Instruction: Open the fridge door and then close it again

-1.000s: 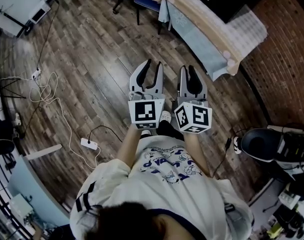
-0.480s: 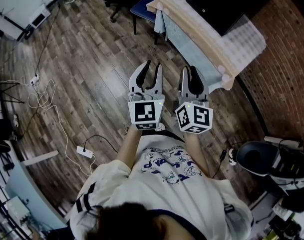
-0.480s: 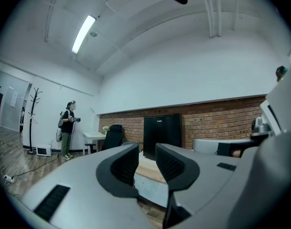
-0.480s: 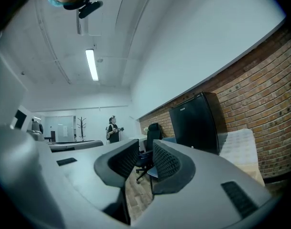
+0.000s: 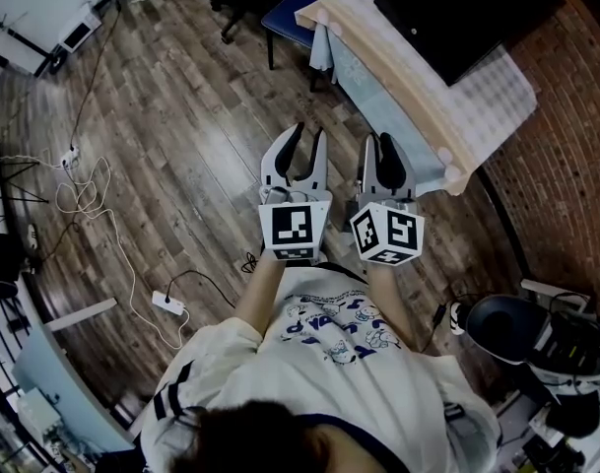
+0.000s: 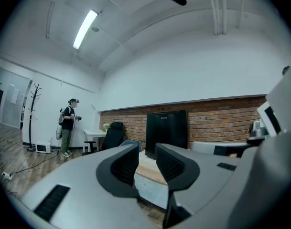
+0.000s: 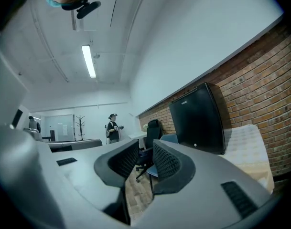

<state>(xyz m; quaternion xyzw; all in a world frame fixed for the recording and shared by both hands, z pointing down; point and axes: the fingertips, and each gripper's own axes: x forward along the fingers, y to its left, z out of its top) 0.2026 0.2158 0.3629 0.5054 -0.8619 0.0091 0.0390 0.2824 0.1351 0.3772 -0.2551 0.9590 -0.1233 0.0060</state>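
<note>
**Walking up to the fridge, both tongs empty**

Compared with a second ago, the whole floor pattern has slid down the head view. The cloth-covered counter with its pale wooden edge (image 5: pixel 388 72) now lies just ahead of the tips of both tongs, where before it was clearly further off. The person has stepped forward, carrying the two tongs side by side and level.

The small black box-shaped fridge (image 5: pixel 467 13) stands on that counter against the red brick wall (image 5: pixel 566 156), beyond the counter's near edge. In the left gripper view its flat dark front (image 6: pixel 167 128) faces the tongs and looks closed. The right gripper view shows it off to the right (image 7: pixel 198 120).

The left tongs (image 5: pixel 309 134) have their ribbed pads a narrow gap apart with nothing between them, only counter and floor showing through. The right tongs (image 5: pixel 378 144) are likewise slightly parted and empty.

My reading is that this is still the approach. The door has not been touched, neither tongs is near it, and the counter edge must be closed on further before a pull can begin.
</note>
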